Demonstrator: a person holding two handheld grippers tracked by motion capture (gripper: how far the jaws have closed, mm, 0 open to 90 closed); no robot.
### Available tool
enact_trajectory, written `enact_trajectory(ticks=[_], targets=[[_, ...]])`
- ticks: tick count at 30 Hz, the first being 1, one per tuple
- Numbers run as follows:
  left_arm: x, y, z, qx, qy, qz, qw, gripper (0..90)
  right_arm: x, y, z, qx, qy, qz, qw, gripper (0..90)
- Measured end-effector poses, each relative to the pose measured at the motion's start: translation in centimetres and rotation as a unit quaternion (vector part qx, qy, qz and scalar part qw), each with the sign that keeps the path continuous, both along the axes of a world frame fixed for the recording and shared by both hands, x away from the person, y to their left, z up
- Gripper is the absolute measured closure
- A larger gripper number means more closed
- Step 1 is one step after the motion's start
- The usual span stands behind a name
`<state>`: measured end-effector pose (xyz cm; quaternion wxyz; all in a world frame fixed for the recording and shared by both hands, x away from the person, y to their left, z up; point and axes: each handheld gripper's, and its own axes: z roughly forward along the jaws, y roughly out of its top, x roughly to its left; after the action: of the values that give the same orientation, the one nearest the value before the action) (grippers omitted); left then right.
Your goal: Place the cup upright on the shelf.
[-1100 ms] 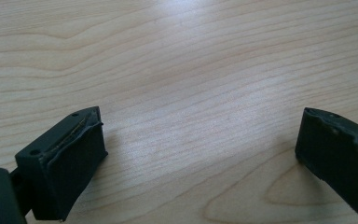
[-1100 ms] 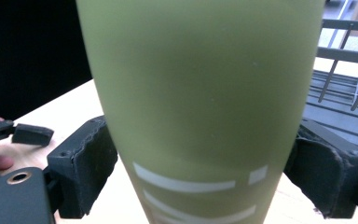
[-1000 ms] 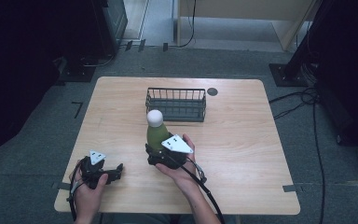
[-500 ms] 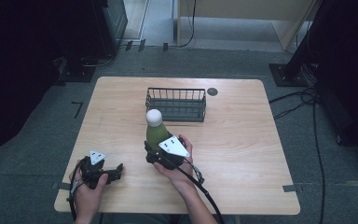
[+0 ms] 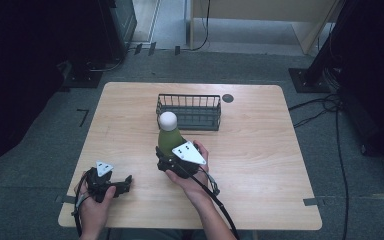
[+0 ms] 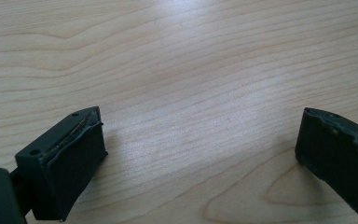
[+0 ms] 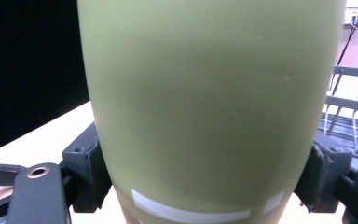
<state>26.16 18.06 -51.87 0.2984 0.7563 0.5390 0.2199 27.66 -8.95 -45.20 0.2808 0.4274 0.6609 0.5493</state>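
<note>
Your right claw (image 5: pixel 171 161) is clamped on the upright bottle (image 5: pixel 168 136) mid-bench, before the basket (image 5: pixel 189 112). Left claw (image 5: pixel 124 183) is apart, near the bench's (image 5: pixel 260 150) front-left corner.

Quick count: one green bottle (image 5: pixel 169 139) (white cap on top), one black wire basket (image 5: pixel 188 111), one wooden table (image 5: pixel 260 150), and two handheld grippers, the left gripper (image 5: pixel 125 181) and the right gripper (image 5: pixel 163 161).

Light wooden bench (image 5: pixel 260 165), dark wire basket (image 5: pixel 190 111) at far centre, green bottle (image 5: pixel 169 137) upright just before it, small dark disc (image 5: pixel 228 98) beside basket.
</note>
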Motion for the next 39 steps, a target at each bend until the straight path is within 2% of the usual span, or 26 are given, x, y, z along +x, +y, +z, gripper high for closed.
enact_trajectory(ticks=[20, 39], targets=[[0.0, 0.0, 0.0, 0.0, 0.0, 0.0, 1.0, 1.6, 2.4, -1.0, 2.4, 0.004, 0.006, -0.022, 0.9997, 20.1], [0.0, 0.0, 0.0, -0.001, -0.001, 0.001, 1.0, 1.6, 5.9, -3.1, 6.8, 0.018, -0.013, -0.059, 0.998, 20.1]])
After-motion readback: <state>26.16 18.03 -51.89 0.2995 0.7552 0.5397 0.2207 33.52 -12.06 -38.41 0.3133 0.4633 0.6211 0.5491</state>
